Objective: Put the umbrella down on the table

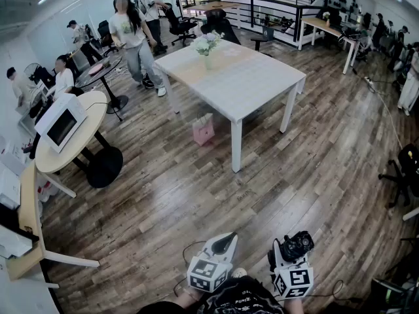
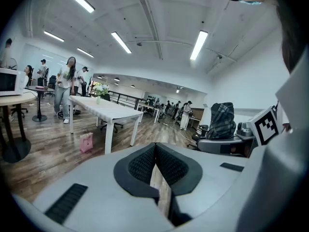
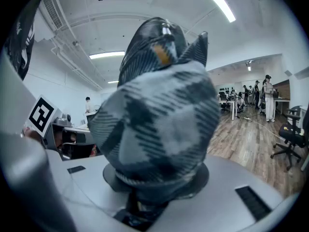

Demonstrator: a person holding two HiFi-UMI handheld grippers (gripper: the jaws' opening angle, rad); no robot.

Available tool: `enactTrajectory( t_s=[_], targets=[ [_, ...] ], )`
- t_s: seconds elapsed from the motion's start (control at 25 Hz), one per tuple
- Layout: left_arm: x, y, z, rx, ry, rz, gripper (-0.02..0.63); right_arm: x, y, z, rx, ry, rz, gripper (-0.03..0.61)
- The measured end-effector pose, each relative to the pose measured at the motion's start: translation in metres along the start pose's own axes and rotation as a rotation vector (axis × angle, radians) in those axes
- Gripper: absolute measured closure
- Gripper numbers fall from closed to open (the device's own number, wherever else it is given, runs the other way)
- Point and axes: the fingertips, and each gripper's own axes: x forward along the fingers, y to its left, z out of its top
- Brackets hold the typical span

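Head view: I see both grippers at the bottom edge, close to the person's body, above the wooden floor.
Left gripper: in the left gripper view its jaws are closed, pad against pad at the tips, and I see nothing between them.
Right gripper: its jaws are closed on the lower part of the umbrella; they stay a little apart because the bundle fills them.
Umbrella: folded, with a dark and grey check cloth. It is held in the air by the right gripper, rises out of the jaws and fills most of the right gripper view. It is well apart from the white worktop.
Pink bag: it stands on the floor under the near side of the white worktop, beside a leg.
White worktop: rectangular, ahead of me in the middle of the room.
Vase of flowers: it stands on the far end of the white worktop.
Round worktop: at the left, it carries a white microwave.
Person: standing just beyond the left corner of the white worktop; more people are further back.
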Motion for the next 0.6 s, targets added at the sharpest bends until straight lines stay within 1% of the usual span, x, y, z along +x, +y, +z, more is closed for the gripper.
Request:
enactTrajectory(
  t_s=[0.2,0.4,0.48,0.6],
  targets=[
    [0.005,0.010,0.010,0.012,-0.001,-0.002,0.595,0.014,-0.002,0.009,-0.003,0.013,-0.018,0.446],
    [0.020,0.034,0.021,0.007,0.005,0.002,0.595,0.038,-0.003,0.020,-0.012,0.020,-0.025,0.448],
    [0.028,0.044,0.028,0.002,0.006,-0.004,0.594,0.051,-0.003,0.027,0.009,0.021,-0.020,0.444],
    [0.041,0.060,0.037,0.001,0.010,-0.021,0.594,0.071,-0.002,0.037,0.065,-0.006,-0.010,0.436]
  ],
)
